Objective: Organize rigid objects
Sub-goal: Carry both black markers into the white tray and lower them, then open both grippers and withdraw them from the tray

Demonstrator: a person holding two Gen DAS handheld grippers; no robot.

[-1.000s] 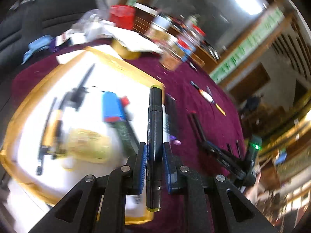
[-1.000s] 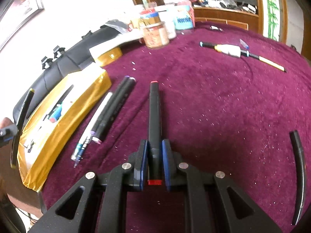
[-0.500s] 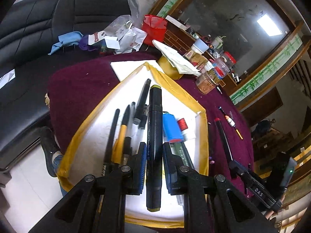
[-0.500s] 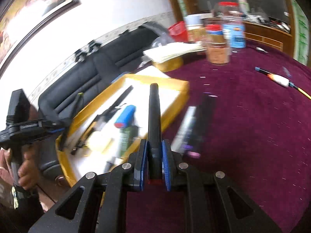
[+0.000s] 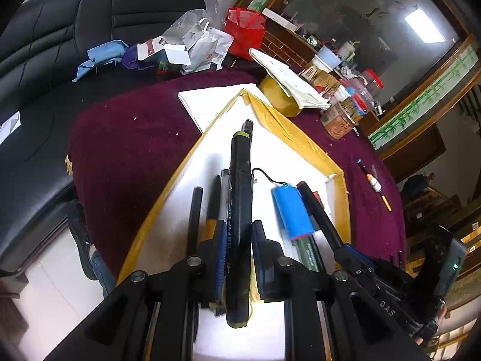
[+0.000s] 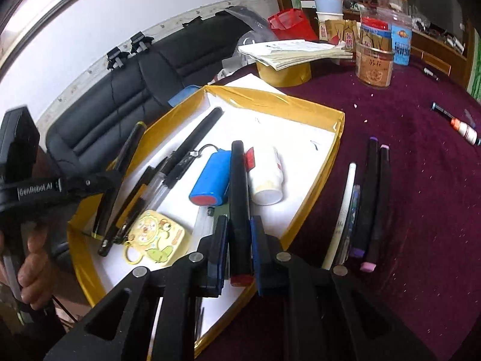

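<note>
A white tray with a yellow rim lies on the maroon cloth. My left gripper is shut on a black marker with yellow-green ends, held above the pens on the tray's left side. My right gripper is shut on a black marker with a red end cap, hanging over the tray just above a blue battery pack. In the right wrist view the left gripper shows at the left with its marker. In the left wrist view the right gripper comes in from the lower right.
The tray also holds several black pens, a small white cup and a yellow keychain. Several markers lie on the cloth right of the tray. A tape roll, jars and a black sofa stand beyond.
Both grippers have carried their markers over the tray. The right one swung left from the open cloth to above the battery. The left one moved to the tray's pen side.
</note>
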